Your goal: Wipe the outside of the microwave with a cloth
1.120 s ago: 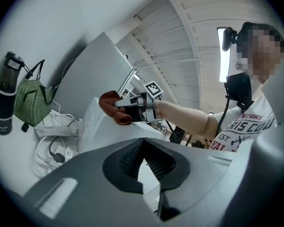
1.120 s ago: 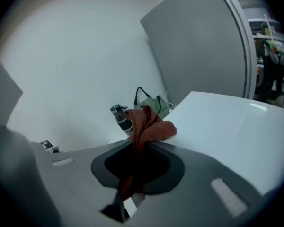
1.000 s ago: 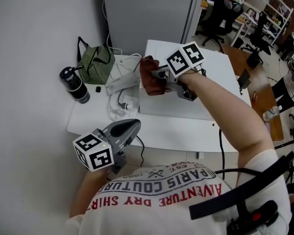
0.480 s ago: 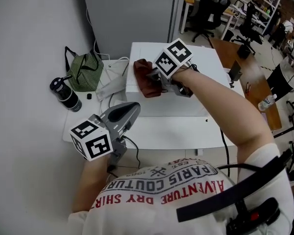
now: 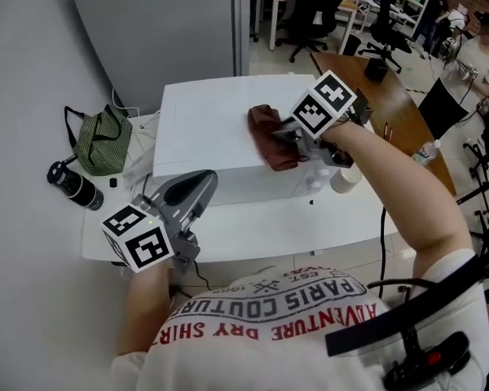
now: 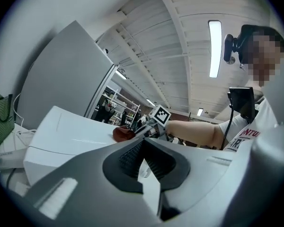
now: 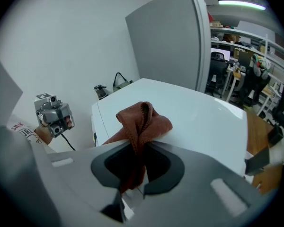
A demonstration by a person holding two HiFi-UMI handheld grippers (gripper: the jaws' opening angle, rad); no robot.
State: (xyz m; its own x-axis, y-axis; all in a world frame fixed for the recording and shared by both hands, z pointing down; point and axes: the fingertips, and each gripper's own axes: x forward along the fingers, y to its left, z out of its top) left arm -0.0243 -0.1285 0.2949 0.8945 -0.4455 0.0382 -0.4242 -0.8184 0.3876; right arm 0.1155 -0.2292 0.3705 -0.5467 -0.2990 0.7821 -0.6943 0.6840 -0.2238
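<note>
Left gripper view alone shows its jaws pressed together; right gripper (image 7: 140, 150) pinches cloth (image 7: 144, 119).

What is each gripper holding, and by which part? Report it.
Right gripper: shut on the brown cloth, pinched at a bunched fold near its middle. Left gripper: shut, holding nothing.

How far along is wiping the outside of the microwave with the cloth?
Done: the right claw is shut on the reddish cloth. In hand: the cloth lies on top of the microwave, toward the right side. Left: probably the front and sides; the pictures cannot show which parts are already wiped. The left claw is shut, empty, and off the microwave.
</note>
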